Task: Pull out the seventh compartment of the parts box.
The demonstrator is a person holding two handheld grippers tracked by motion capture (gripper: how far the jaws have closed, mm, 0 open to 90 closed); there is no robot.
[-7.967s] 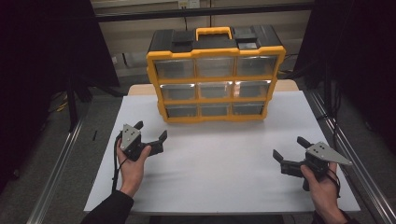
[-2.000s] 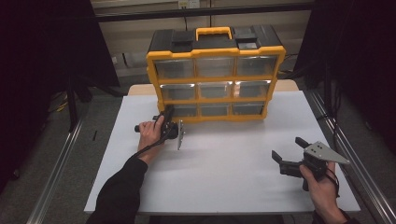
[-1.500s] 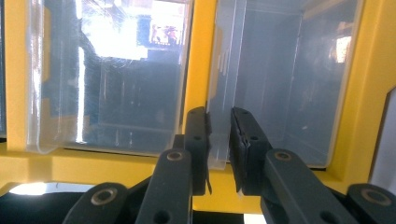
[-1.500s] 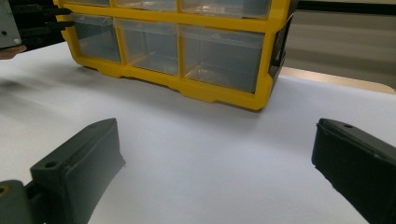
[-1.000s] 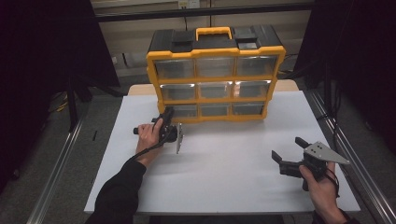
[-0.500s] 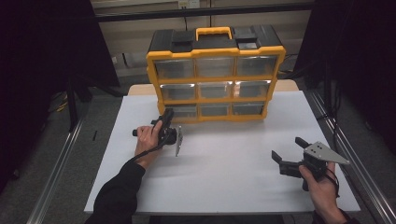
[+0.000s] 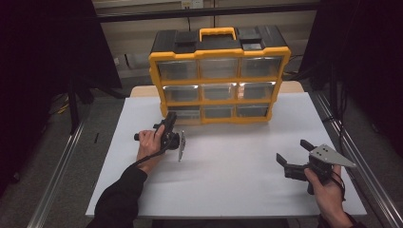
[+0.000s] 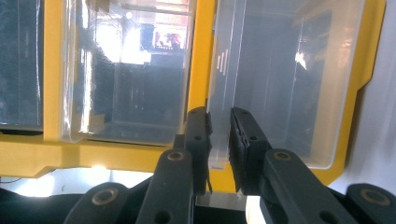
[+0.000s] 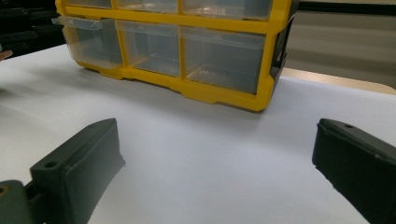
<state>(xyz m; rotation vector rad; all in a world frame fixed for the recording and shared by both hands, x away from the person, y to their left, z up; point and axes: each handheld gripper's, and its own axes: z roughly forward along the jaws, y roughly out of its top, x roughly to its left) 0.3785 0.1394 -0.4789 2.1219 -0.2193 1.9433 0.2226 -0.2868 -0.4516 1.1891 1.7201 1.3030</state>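
Between left gripper (image 8: 218,140) jaws, drawer (image 8: 273,79) lip.

White table (image 7: 228,175); yellow drawer organizer (image 7: 219,76) stands at far edge, near centre.

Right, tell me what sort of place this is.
Probably a lab or recording rig, not a home: a white-topped table framed by metal rails, dark curtains on both sides, and a yellow plastic drawer organiser with clear drawers set out as a test piece.
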